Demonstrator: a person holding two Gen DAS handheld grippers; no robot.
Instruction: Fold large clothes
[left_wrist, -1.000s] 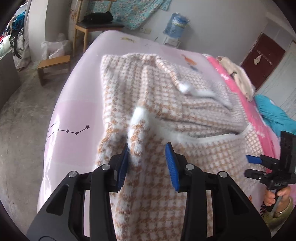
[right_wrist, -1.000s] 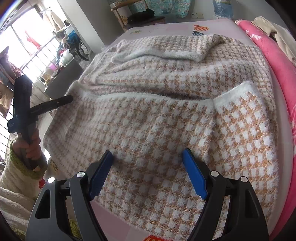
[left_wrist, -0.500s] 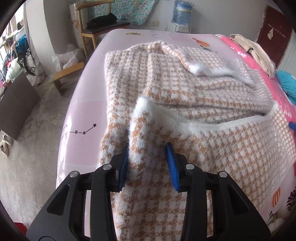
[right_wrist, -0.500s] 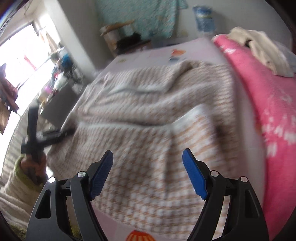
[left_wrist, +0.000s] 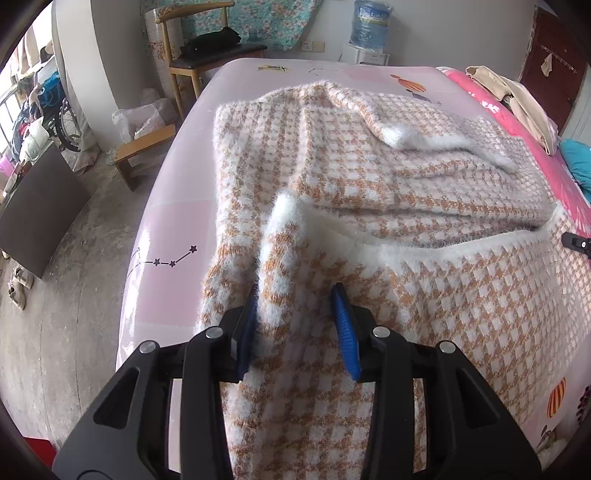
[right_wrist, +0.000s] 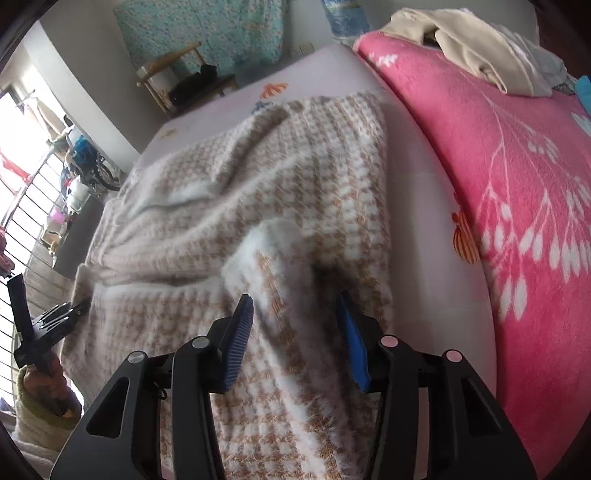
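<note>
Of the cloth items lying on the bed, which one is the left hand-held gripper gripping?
The orange-and-white checked fluffy garment: a raised fold sits between the left hand-held gripper pads. The beige clothes and the teal item lie untouched at the far right.

The sweater (left_wrist: 424, 192) lay spread on the bed (left_wrist: 177, 206), a raised fold at each near corner. A chair (left_wrist: 207, 55) stood beyond the bed's far left corner, and a blanket (right_wrist: 517, 184) lay along the sweater's right.

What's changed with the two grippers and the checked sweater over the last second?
The right gripper swung toward the sweater's edge beside the pink blanket, and its jaws have just been closing around a raised fold there. The left gripper stayed clamped on its fold. The sweater remains on the bed.
</note>
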